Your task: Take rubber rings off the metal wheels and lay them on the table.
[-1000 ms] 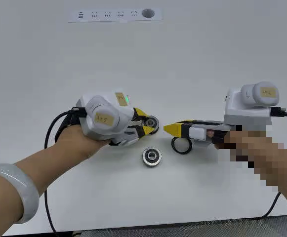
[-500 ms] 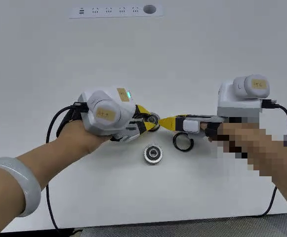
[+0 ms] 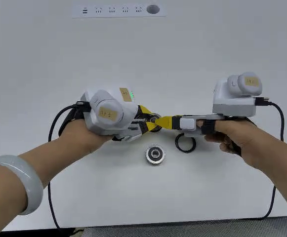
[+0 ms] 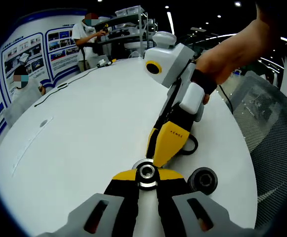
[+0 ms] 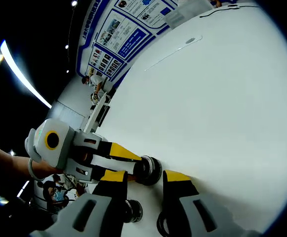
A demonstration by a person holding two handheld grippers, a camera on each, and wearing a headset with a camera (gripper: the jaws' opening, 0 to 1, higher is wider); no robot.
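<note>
A round, shiny metal wheel with a dark rim was clamped between the yellow-tipped jaws of the left gripper. The right gripper was held partly open, its jaws astride it. A second wheel and a loose black ring were laid on the smooth white table.

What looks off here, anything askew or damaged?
Nothing stands out. The left gripper holds one wheel; a loose rubber ring and a second wheel lie flat on the table, nothing damaged or spilled.
</note>
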